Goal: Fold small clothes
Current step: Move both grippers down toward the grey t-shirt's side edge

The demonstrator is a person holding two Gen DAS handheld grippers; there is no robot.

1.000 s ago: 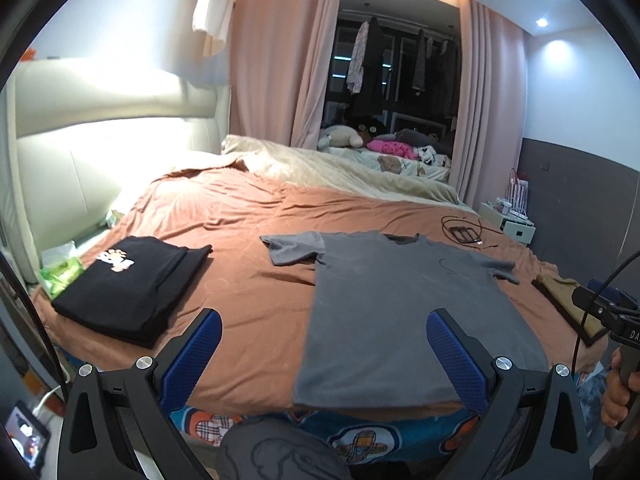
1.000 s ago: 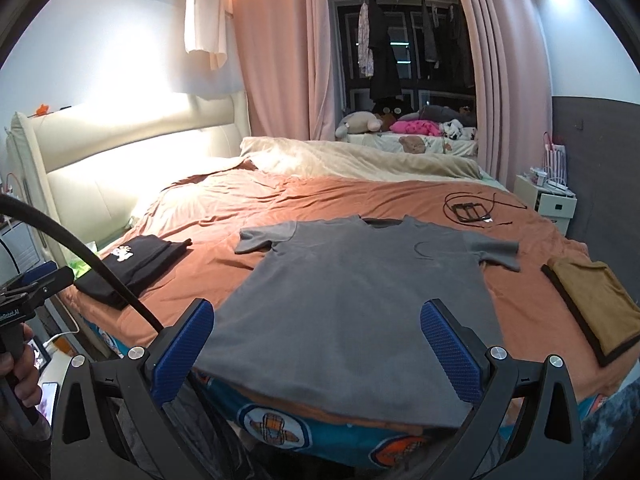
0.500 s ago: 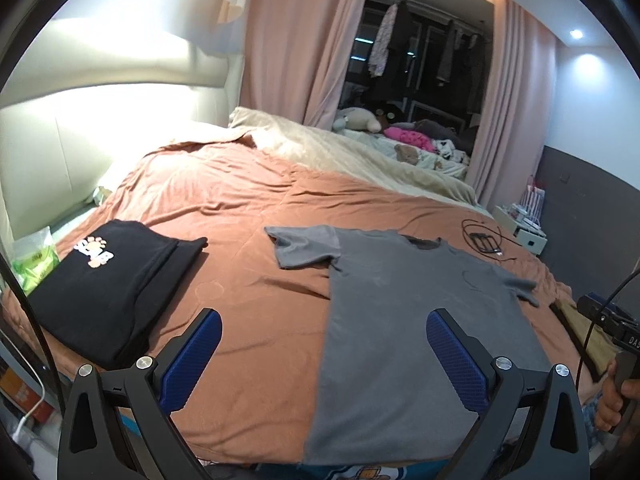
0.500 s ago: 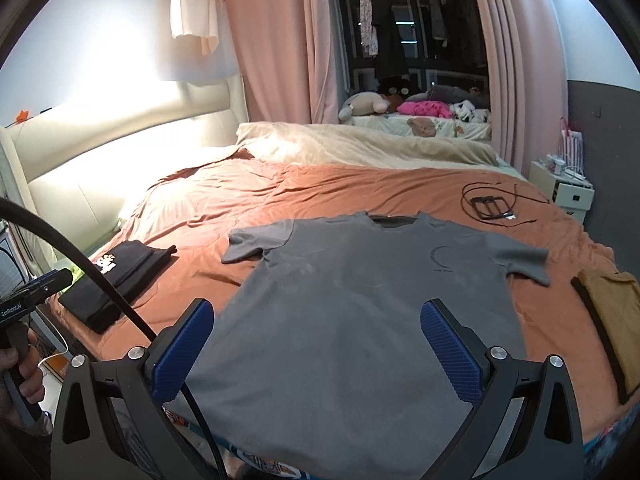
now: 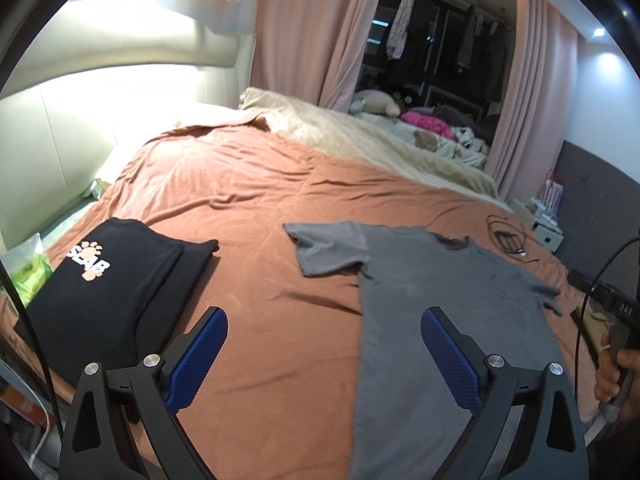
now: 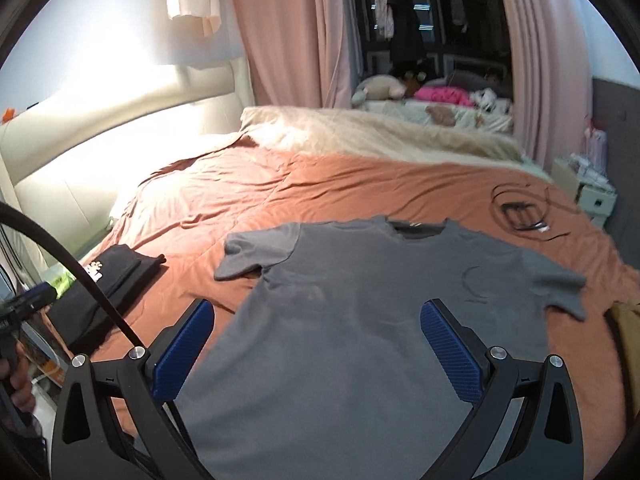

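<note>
While the grey shirt [image 6: 360, 320] lies flat and unfolded mid-bed [image 5: 248, 208], one black shirt [image 5: 108, 296] sits folded at its left and a tan garment [image 6: 628, 332] at the right edge. The left gripper [image 5: 324, 360] is closing with nothing between its jaws; the right gripper [image 6: 316, 352] stands wide and empty. Folding has not begun.

the left gripper [image 5: 323, 354] points forward and somewhat down, its blue-padded jaws wide apart and closing, with nothing between them. the right gripper [image 6: 316, 346] points the same way, jaws spread and empty, and a hand [image 5: 614, 368] grips its handle
</note>
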